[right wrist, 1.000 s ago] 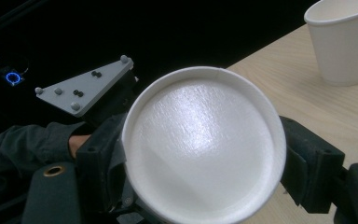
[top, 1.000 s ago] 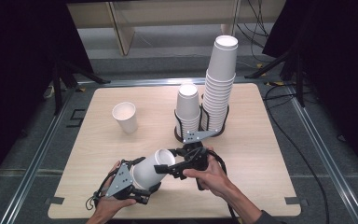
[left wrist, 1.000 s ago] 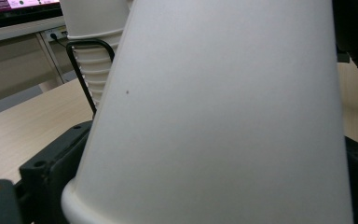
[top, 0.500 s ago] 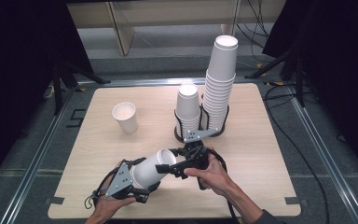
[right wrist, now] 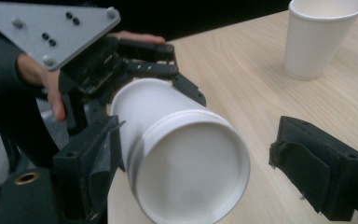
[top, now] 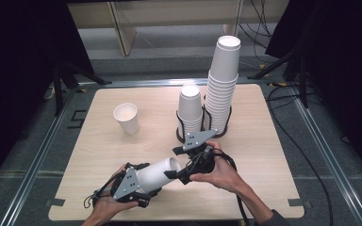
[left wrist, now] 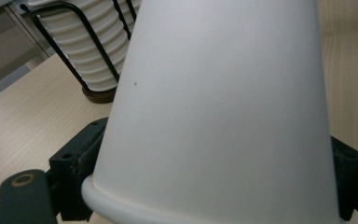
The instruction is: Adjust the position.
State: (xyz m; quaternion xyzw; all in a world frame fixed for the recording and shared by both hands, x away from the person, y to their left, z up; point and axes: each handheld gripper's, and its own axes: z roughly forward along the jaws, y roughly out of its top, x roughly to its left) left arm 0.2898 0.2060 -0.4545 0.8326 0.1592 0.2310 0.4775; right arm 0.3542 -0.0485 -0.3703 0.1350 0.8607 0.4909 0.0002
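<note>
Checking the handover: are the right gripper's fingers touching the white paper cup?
Apart. The right gripper view shows table between the paper cup and one finger.

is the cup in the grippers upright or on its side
On its side: the held cup lies level in the left gripper, its open mouth facing the right gripper.

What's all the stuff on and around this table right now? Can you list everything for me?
Table: one, light wood, centre of the high view.
Held cups: white nested paper cups, lying sideways between the two grippers; the right gripper view shows a second rim, the exact count is unclear.
Loose cup: one, white, upright, left part of the table.
Short stack: one, white cups, in the black wire holder.
Tall stack: one, white cups, right beside it.
Cables: several, black, on the floor at right.
Left gripper: one, black, just closed on the held cups.
Right gripper: one, black, jaws apart at the cup's mouth.
</note>
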